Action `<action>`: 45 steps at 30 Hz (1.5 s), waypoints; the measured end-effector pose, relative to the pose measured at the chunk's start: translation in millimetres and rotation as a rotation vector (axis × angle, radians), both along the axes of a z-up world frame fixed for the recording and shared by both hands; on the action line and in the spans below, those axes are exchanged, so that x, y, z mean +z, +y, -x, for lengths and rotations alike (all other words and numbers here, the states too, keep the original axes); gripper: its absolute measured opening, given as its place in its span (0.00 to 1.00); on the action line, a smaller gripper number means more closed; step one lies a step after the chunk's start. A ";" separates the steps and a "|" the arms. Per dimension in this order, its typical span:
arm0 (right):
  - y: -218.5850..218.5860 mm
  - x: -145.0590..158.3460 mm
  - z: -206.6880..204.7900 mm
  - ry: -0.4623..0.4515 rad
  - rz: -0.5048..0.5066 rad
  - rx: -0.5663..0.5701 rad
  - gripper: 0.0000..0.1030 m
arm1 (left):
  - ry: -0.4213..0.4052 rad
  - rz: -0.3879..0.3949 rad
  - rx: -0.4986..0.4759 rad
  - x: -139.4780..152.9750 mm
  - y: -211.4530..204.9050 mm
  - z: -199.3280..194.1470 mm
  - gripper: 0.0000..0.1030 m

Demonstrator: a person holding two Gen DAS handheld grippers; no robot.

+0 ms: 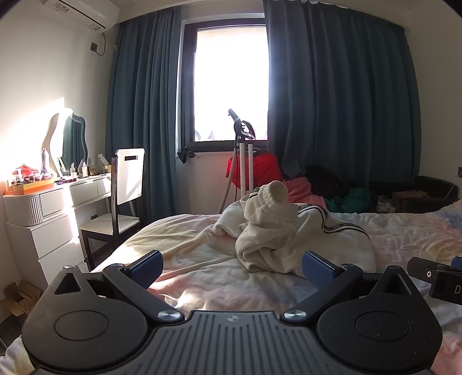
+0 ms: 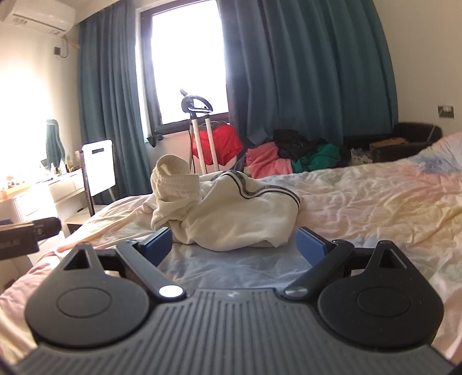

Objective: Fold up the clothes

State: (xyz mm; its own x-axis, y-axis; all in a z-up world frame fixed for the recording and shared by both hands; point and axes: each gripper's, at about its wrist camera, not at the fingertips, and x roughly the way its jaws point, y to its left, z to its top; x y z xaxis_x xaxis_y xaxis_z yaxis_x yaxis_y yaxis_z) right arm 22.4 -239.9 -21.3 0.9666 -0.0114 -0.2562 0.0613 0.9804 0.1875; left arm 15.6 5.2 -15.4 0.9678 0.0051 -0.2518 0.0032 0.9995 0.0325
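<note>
Left gripper (image 1: 232,269) wide open and empty, right gripper (image 2: 234,245) likewise, crumpled cream garment (image 2: 231,213), perhaps trousers, just ahead on bed (image 2: 375,202)

Two grippers are counted: the left gripper (image 1: 232,266) and the right gripper (image 2: 234,245), each with two blue pads (image 1: 147,266). One cream garment (image 1: 274,230) is seen on one bed (image 1: 404,230). One window (image 1: 231,83), two curtains (image 1: 340,95), one chair (image 1: 127,178), one mirror (image 1: 70,141) and one air conditioner (image 1: 83,11) are counted.
</note>
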 end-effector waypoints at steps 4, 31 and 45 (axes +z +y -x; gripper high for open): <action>-1.1 -5.3 -2.1 0.012 -0.015 -0.019 0.91 | 0.012 0.033 -0.020 -2.9 4.0 -8.7 1.00; -50.3 -88.5 -100.2 0.147 -0.158 -0.156 0.91 | 0.159 0.132 0.123 -7.2 -47.2 -357.3 0.13; -26.6 -52.9 -57.3 -0.019 -0.048 -0.084 0.91 | 0.147 0.112 -0.091 11.6 0.3 -102.1 0.12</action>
